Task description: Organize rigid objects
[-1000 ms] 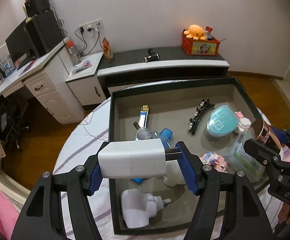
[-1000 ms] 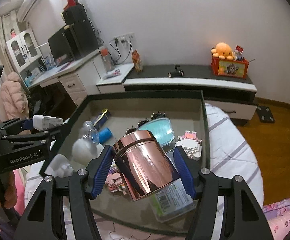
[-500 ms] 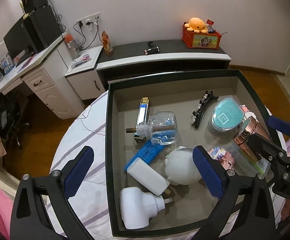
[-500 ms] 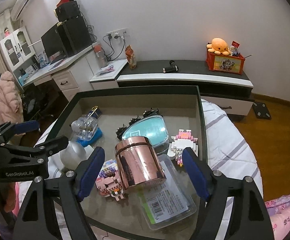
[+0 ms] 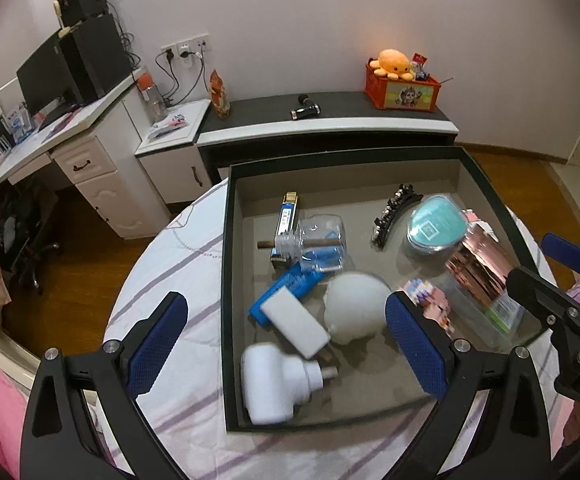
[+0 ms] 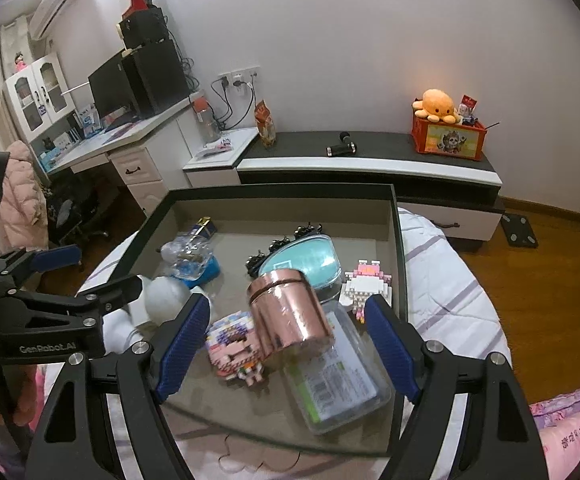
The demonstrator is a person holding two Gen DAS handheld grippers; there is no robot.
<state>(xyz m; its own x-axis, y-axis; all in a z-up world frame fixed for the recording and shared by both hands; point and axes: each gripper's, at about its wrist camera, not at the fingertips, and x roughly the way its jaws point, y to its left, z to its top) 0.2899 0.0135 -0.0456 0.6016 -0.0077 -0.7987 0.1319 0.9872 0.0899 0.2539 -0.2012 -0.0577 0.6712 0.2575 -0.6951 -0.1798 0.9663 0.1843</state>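
We note both tongs spread, gripping nothing: left gripper above white charger; right gripper above copper jar inside tray.

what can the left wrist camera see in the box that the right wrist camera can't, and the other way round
Only the left wrist view shows the flat white charger whole, lying against the blue box.

Only the right wrist view shows the white and pink brick figure clearly, and the air conditioner.

Both show the copper jar resting on the clear plastic case, the teal case, the hair clip, and both grippers open and empty.
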